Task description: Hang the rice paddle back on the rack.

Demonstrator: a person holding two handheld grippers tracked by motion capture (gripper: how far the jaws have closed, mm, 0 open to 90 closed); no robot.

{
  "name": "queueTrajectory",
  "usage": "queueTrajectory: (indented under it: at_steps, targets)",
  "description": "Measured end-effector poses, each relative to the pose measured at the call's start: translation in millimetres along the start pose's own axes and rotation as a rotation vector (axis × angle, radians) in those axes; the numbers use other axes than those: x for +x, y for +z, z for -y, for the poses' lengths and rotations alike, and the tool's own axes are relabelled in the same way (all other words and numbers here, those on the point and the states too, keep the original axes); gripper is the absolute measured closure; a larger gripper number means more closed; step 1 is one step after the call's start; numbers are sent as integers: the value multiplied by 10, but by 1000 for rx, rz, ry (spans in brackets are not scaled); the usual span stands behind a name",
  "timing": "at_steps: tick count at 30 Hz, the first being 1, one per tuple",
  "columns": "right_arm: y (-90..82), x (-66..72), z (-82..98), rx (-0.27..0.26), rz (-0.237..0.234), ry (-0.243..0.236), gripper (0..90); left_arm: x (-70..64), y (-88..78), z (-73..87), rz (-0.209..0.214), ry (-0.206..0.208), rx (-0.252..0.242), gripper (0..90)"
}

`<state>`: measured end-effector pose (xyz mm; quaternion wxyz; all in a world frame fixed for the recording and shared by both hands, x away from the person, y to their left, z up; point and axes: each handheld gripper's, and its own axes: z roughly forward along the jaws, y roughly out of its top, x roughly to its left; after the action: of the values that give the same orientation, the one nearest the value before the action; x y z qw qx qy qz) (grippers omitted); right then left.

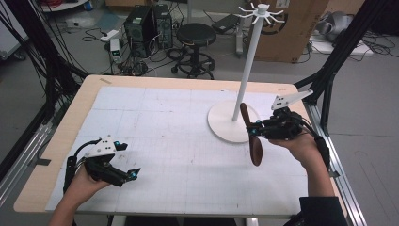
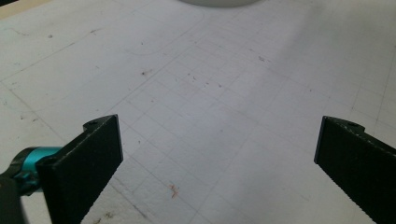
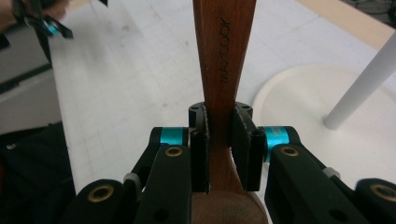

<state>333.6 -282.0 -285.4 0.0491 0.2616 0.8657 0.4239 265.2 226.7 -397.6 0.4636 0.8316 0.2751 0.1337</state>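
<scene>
**Wooden spoon held beside the hook stand, ready to go up**

The right tool (image 1: 254, 127) is clamped on the neck of a wooden spoon (image 1: 252, 136), its two black jaws pressed against the handle just above the bowl, as the right gripper view makes plain. From the high view the spoon's long axis runs nearly crosswise to the tool, handle end (image 1: 243, 109) pointing away from the person and the bowl (image 1: 256, 151) hanging nearer. Just ahead of the tool stands a white hook stand (image 1: 244, 80); the spoon's handle end overlaps its round base (image 1: 221, 125) and sits close to the pole, with the ring of hooks (image 1: 260, 11) well above. Any hanging move, it seems, turns on lifting that handle end up toward the hooks; whether the handle has a hole cannot be told. The left tool (image 1: 127, 175) rests well apart, low over the table (image 1: 188, 155), jaws spread wide and empty, far from the stand.
</scene>
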Motion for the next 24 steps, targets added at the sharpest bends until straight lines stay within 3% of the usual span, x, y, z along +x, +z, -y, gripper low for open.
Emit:
queueTrajectory:
  at_steps: [17,24]
  targets:
    - [-350,-112,-263,-117,31,9,782,6,1,2,3,-1,4,17]
    - [-451,-127,-350,-142,37,2,782,7,2,4,2,-4,3,17]
